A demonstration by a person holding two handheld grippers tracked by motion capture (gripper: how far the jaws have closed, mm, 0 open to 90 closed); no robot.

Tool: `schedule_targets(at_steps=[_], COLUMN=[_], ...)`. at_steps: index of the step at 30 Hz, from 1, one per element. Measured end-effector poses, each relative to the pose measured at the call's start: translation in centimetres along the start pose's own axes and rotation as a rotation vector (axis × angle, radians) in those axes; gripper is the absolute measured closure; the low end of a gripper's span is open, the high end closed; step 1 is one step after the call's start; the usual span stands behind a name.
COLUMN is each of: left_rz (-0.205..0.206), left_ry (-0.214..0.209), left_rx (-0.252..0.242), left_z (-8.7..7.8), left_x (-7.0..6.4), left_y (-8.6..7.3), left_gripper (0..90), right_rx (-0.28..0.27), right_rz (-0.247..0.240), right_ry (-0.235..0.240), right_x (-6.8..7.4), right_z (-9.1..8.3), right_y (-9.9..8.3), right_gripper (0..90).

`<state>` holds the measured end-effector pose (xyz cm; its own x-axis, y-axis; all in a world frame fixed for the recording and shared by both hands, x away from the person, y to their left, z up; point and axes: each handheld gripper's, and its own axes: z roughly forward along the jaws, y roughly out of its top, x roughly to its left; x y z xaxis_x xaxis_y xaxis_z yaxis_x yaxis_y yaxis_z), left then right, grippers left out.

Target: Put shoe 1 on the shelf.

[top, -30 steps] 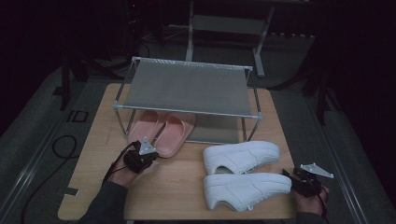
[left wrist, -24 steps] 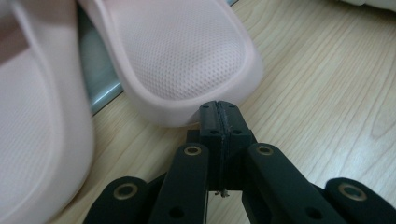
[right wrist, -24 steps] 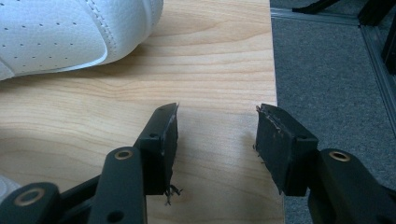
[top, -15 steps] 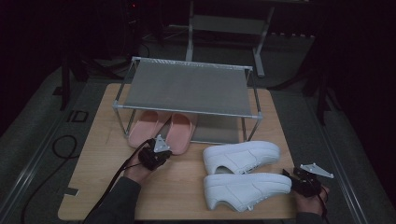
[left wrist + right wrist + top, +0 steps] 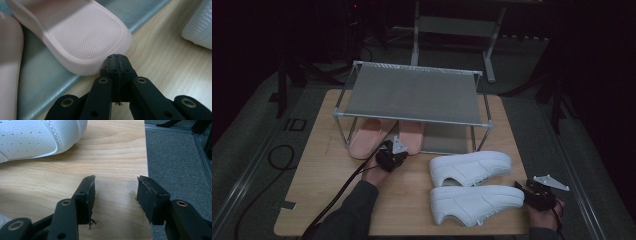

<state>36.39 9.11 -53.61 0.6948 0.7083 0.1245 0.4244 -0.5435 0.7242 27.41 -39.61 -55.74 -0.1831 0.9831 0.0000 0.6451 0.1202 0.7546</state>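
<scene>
Two pink slippers (image 5: 384, 137) lie on the bottom shelf of the rack (image 5: 412, 95). The left gripper (image 5: 117, 62), jaws pressed together, meets the right slipper's heel, apparently touching. Beside the rack, near two white sneakers (image 5: 472, 185), the right gripper (image 5: 115, 187) gapes empty.

Pink slippers (image 5: 384, 135) — toe ends hidden under the rack (image 5: 412, 95).

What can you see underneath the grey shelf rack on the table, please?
Two pink slippers lie on its lower tier, heels sticking out toward the left gripper. The top shelf hides their toes.
</scene>
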Motion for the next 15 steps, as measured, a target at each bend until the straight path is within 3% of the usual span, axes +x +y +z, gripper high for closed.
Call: schedule_targets(at_steps=[9,12,15], left_rz=[-0.026,-0.014,0.002], left_ry=[0.000,0.003,0.020], left_rx=[-0.012,-0.012,-0.017], left_z=[1.2,0.1,-2.0], left_x=[0.6,0.6,0.8], left_y=[0.5,0.6,0.3], left_gripper=[89.8,89.8,89.9], right_rx=[0.000,0.000,0.000], right_rz=[0.000,0.000,0.000], right_ry=[0.000,0.001,0.001], right_x=[0.0,0.0,0.0], right_z=[0.0,0.0,0.0], right_y=[0.0,0.0,0.0], right_gripper=[47.6,47.6,47.6])
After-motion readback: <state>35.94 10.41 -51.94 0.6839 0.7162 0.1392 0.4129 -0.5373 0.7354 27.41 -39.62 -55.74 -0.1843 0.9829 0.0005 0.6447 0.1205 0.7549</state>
